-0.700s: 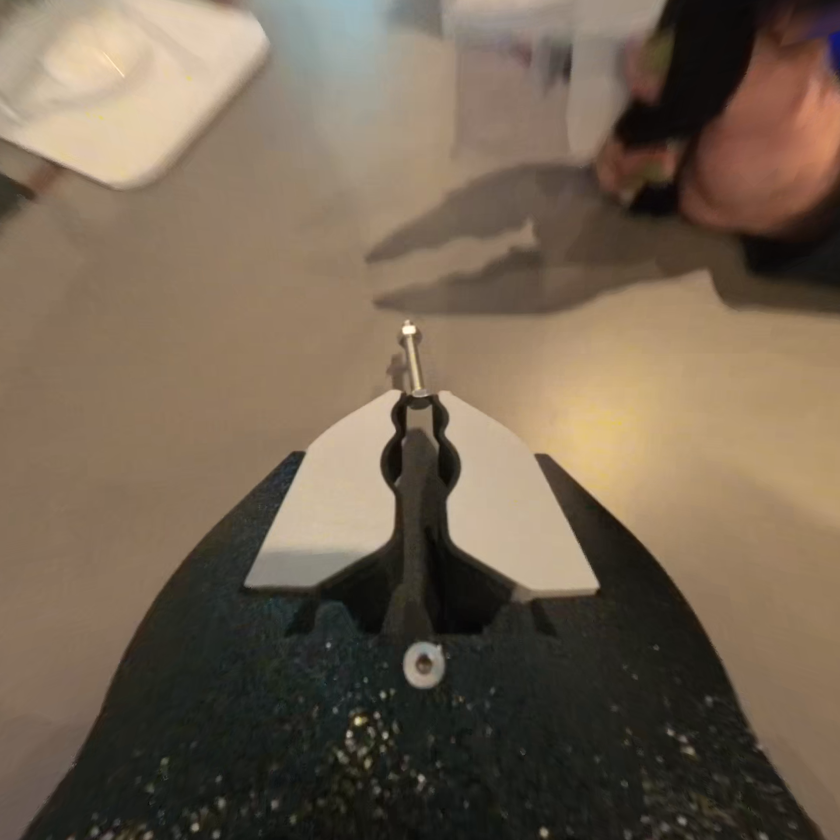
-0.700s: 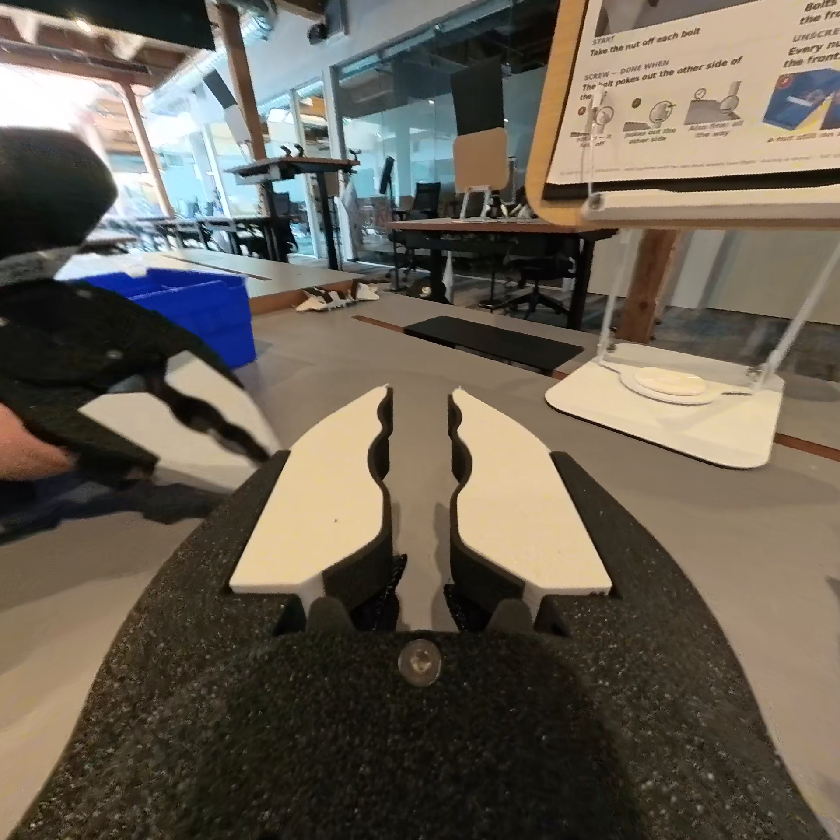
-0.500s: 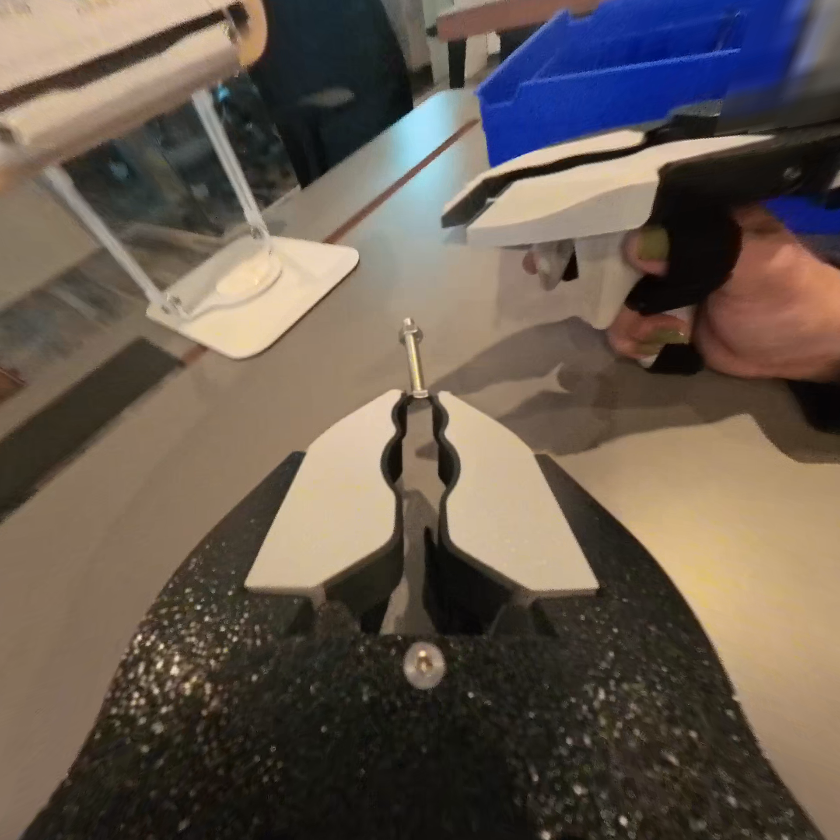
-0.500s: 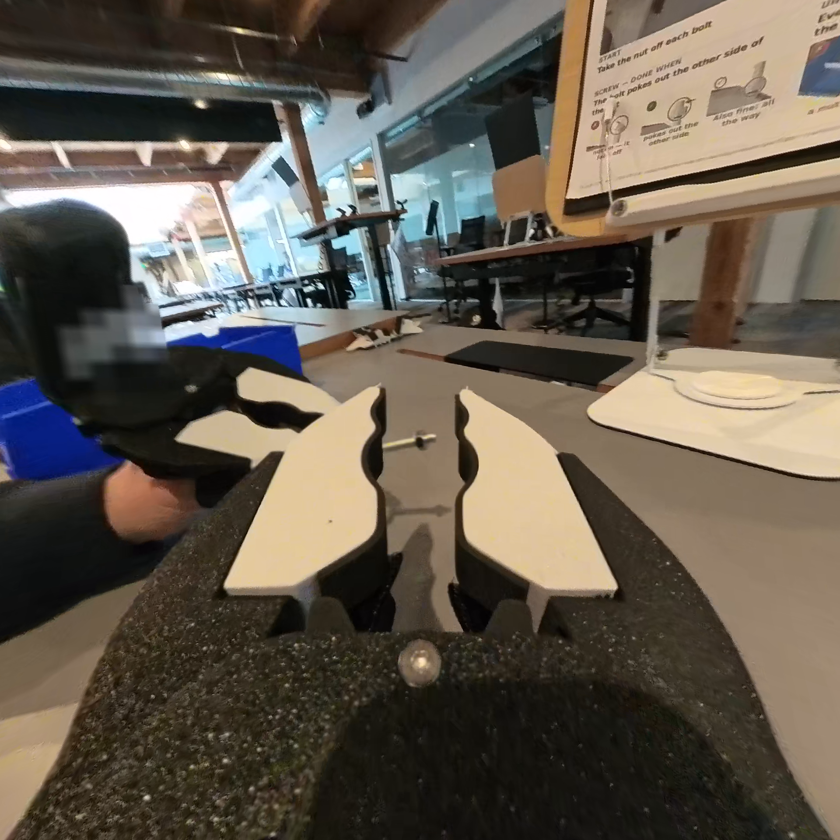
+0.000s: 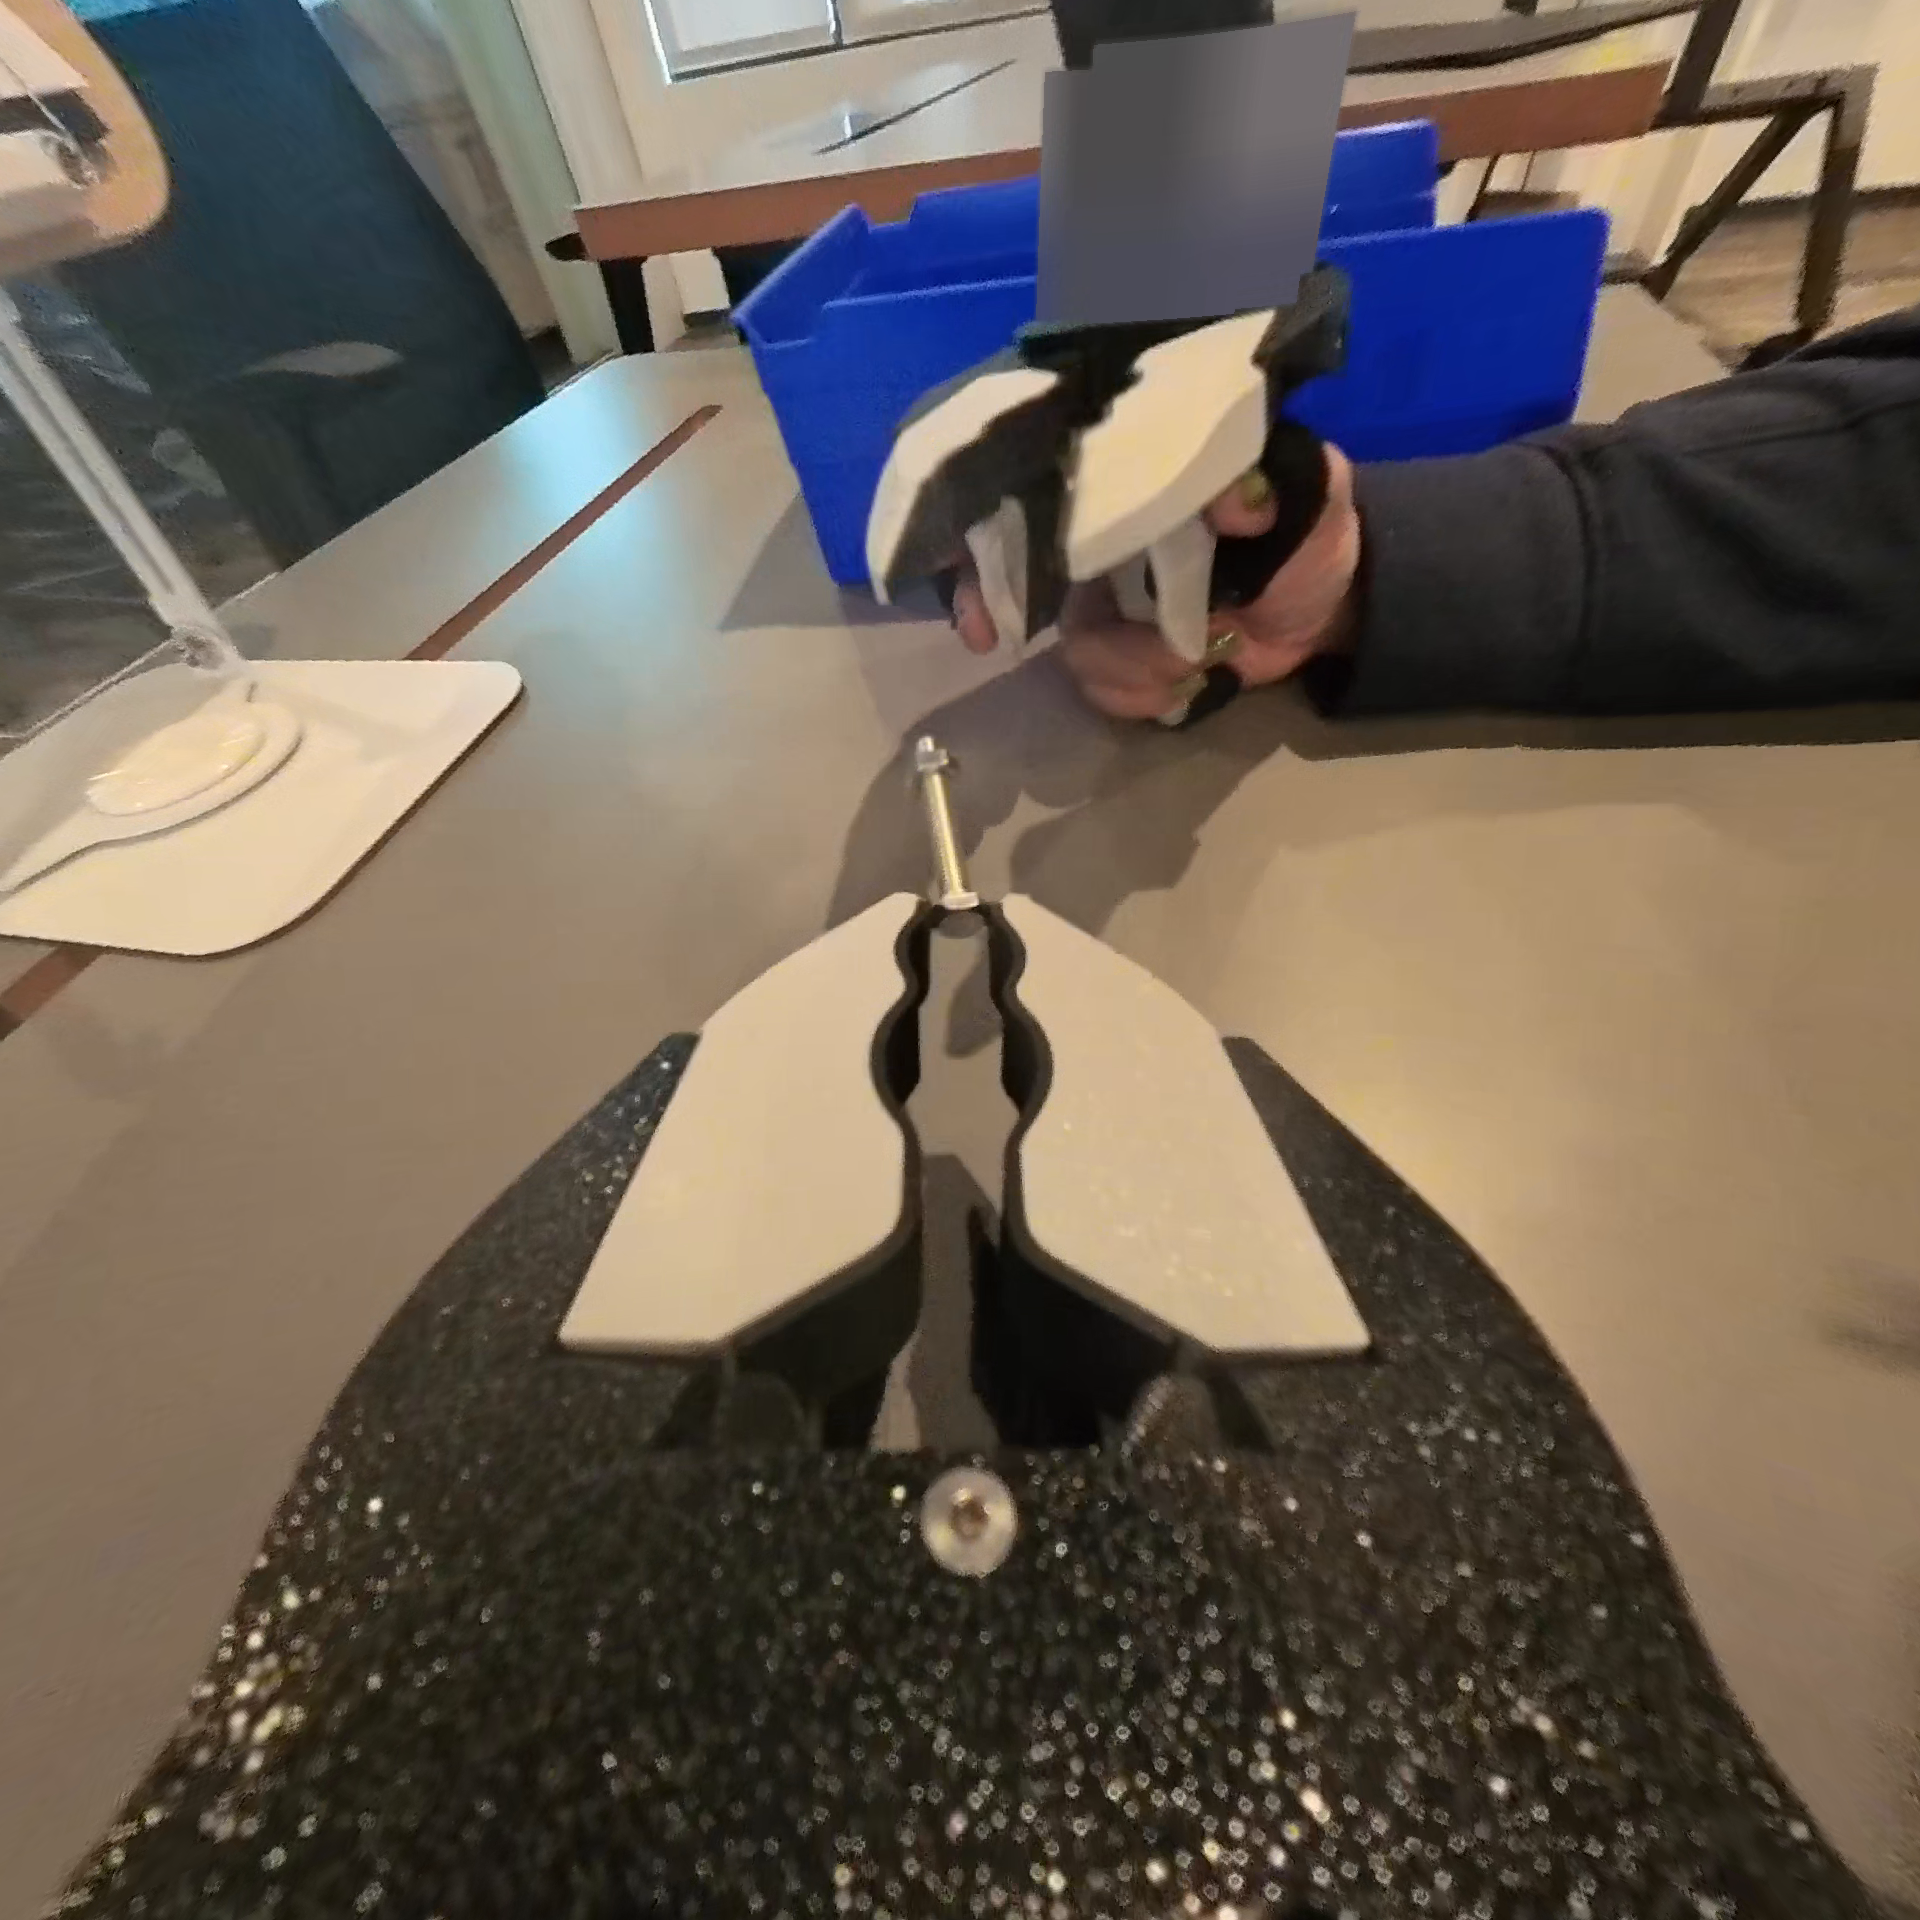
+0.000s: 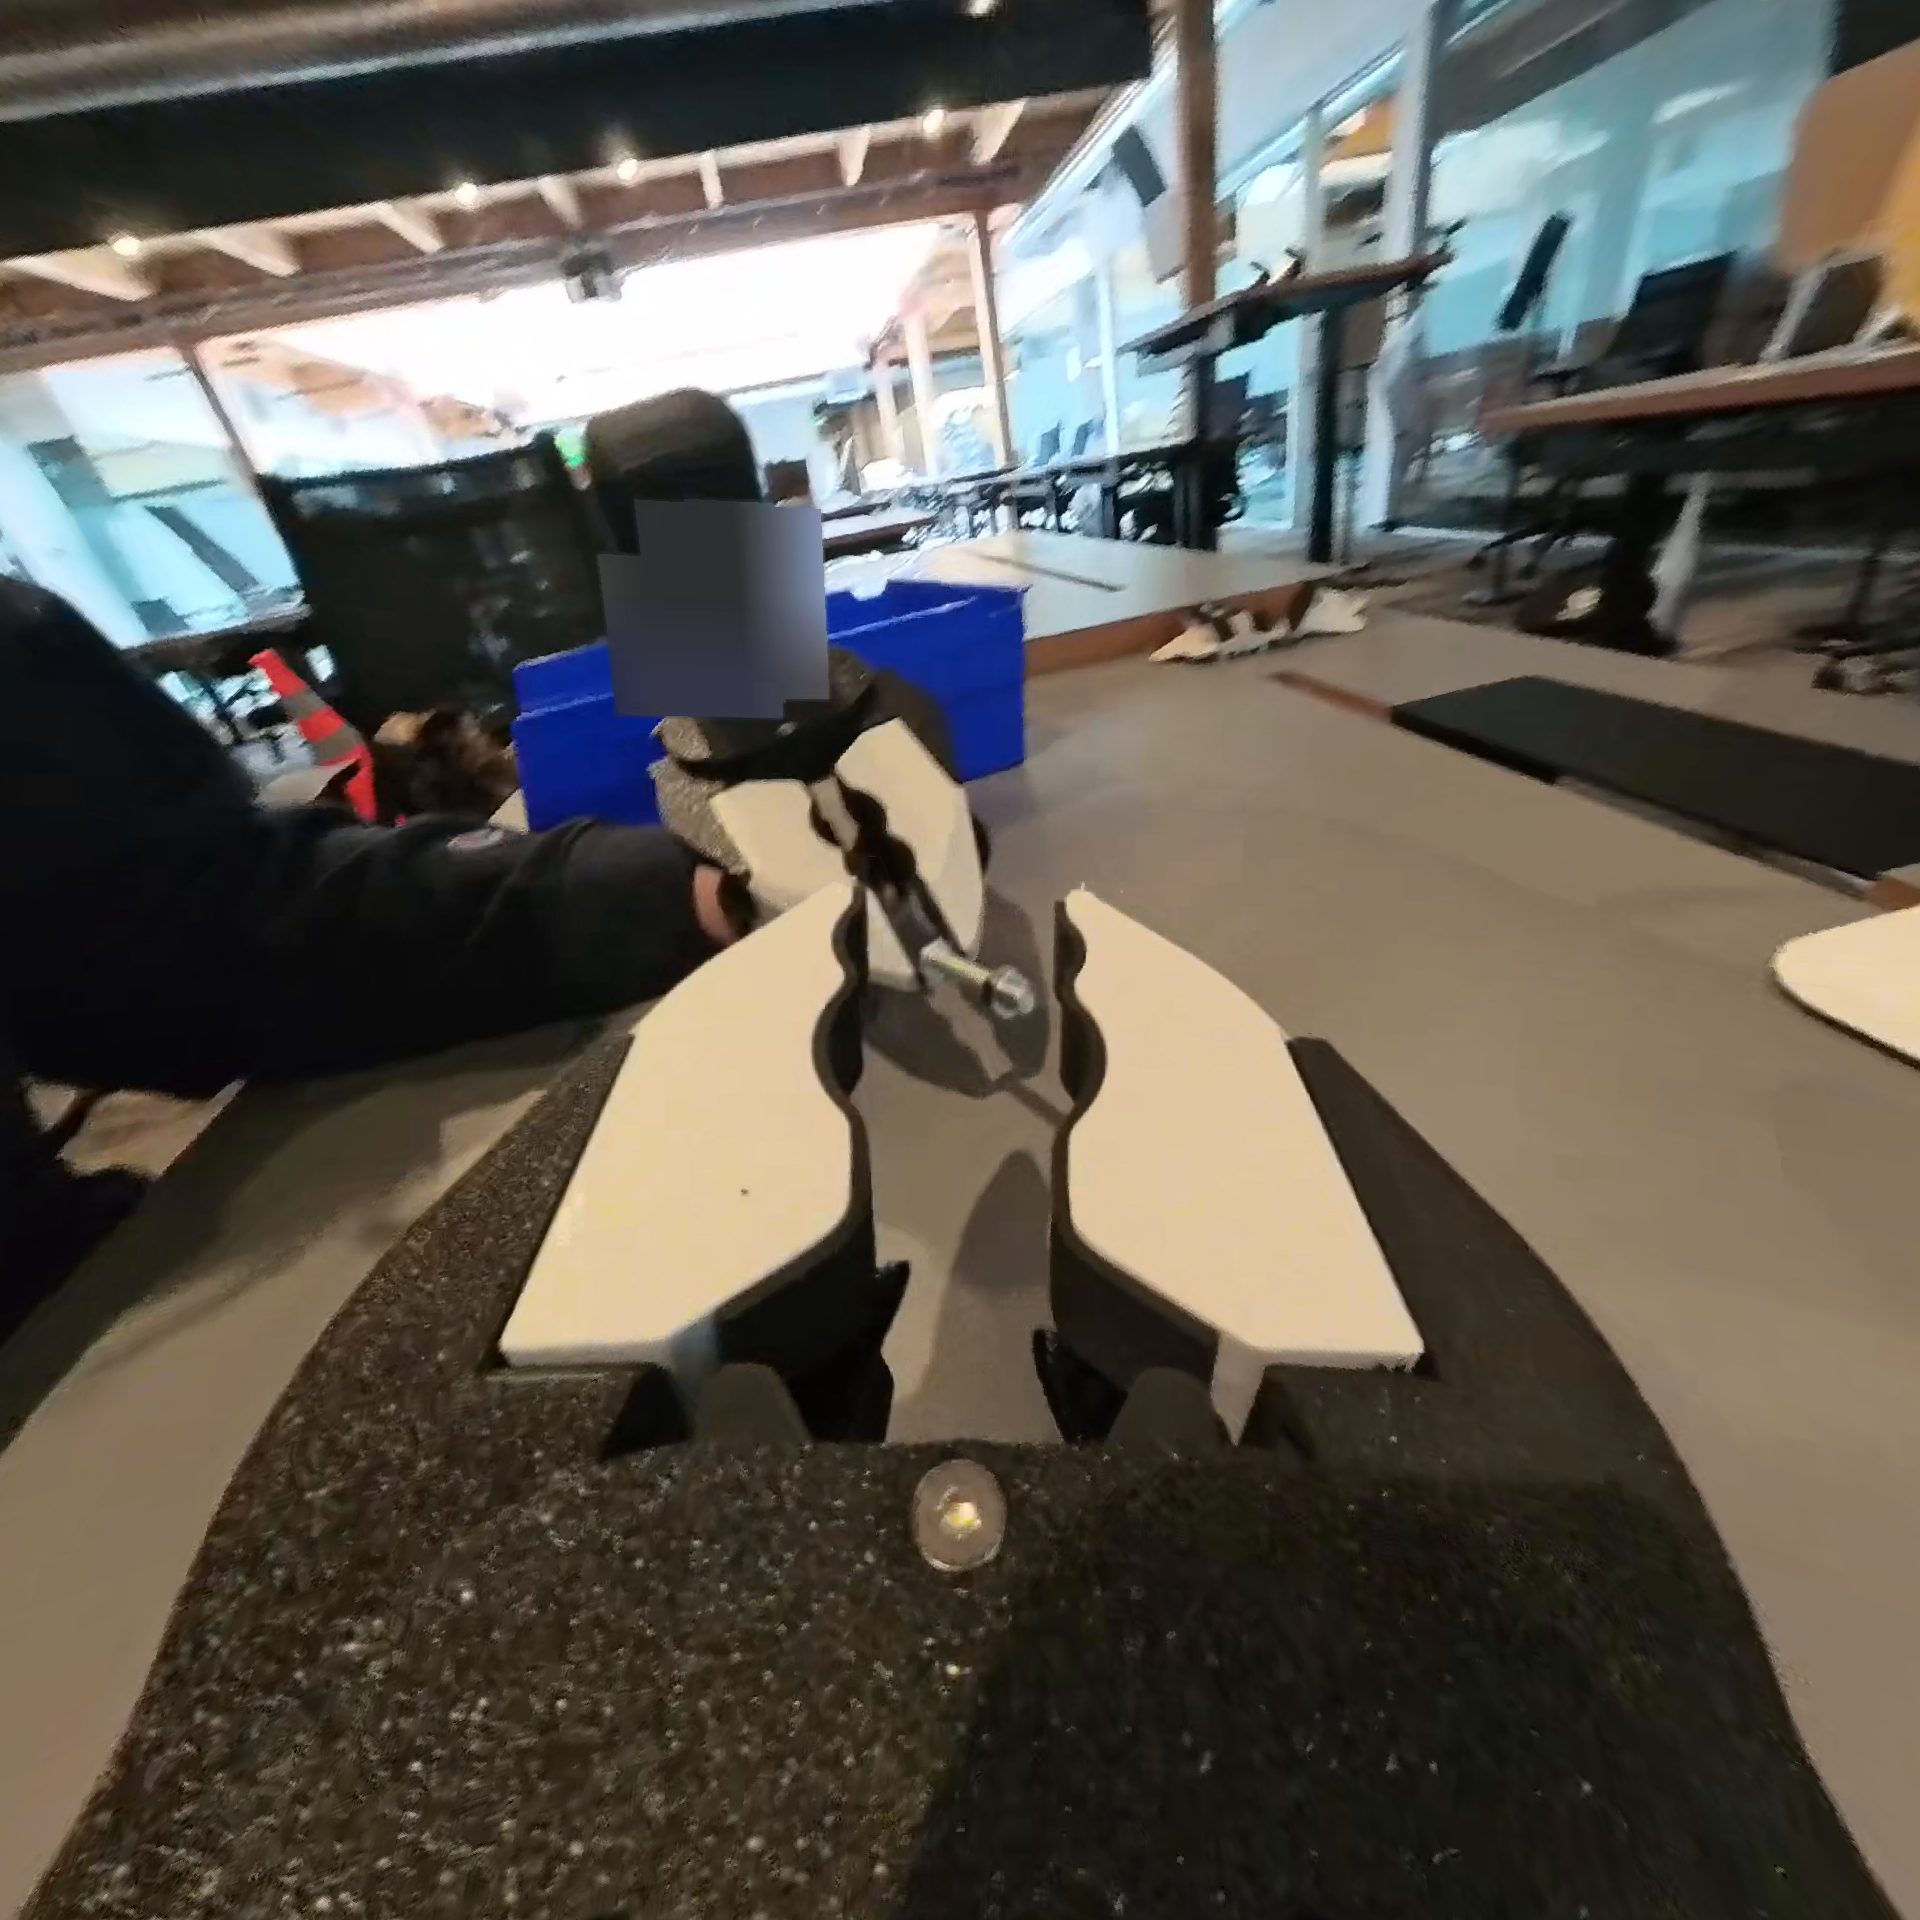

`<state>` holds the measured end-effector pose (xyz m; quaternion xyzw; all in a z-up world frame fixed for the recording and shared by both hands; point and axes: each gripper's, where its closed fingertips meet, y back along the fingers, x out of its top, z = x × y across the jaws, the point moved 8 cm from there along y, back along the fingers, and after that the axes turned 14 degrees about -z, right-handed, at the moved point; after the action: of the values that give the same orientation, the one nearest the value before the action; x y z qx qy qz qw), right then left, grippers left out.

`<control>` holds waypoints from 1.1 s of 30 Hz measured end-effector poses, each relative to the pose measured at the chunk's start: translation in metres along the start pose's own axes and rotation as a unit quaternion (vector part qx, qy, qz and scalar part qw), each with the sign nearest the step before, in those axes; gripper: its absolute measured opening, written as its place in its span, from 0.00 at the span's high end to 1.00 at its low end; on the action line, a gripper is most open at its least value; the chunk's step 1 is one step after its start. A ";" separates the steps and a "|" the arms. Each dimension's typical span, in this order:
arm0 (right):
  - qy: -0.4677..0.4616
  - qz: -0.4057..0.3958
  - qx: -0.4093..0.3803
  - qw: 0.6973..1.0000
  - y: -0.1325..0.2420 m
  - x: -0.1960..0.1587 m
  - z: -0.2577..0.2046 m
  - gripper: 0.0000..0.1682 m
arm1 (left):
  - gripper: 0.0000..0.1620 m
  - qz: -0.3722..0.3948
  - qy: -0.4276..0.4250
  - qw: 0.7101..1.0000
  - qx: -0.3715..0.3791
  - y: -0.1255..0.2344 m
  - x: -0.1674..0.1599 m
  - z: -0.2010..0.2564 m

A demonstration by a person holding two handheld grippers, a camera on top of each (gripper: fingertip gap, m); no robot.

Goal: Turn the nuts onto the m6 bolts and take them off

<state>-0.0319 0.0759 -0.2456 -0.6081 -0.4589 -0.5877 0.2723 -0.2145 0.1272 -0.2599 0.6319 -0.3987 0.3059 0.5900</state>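
the left gripper [image 5: 957, 914] has its two pale, wavy-edged fingers pinched at the tips on the head end of one bolt [image 5: 940, 831], a slim shiny threaded rod that sticks forward and slightly up above the smooth grey table [image 5: 1455, 1039]. one small hex nut [image 5: 926, 762] sits threaded near the bolt's far tip. the gripper body is rough black plastic speckled with glitter.

the right gripper [image 6: 961, 914] is empty, its fingers spread with a clear gap, and it faces the bolt's nut end [image 6: 1006, 997], which lies just beyond the gap between the fingertips. in the left wrist view the right gripper [image 5: 997, 540] hovers well past the bolt, held in a hand [image 5: 1247, 623] in a dark sleeve.

two blue plastic bins [image 5: 1039, 312] stand behind it. a white flat stand base [image 5: 343, 790] with rounded corners lies to the left, well apart from the bolt.
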 end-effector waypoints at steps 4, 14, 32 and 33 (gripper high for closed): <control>0.028 -0.034 0.020 0.999 -0.005 -0.002 -0.007 0.79 | 0.94 -0.032 -0.017 0.998 -0.048 -0.004 -0.002 0.005; 0.046 -0.140 0.054 0.988 -0.007 -0.014 -0.020 0.81 | 0.94 -0.090 -0.033 0.987 -0.128 -0.007 -0.010 0.012; 0.058 -0.225 0.034 0.972 -0.023 -0.023 -0.022 0.85 | 0.94 -0.082 -0.031 0.986 -0.143 -0.006 -0.009 0.012; 0.059 -0.232 0.033 0.970 -0.024 -0.024 -0.022 0.85 | 0.94 -0.080 -0.032 0.986 -0.144 -0.005 -0.009 0.012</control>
<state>-0.0609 0.0618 -0.2700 -0.4401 -0.5897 -0.6541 0.1752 -0.2158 0.1163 -0.2719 0.5797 -0.4060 0.1769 0.6840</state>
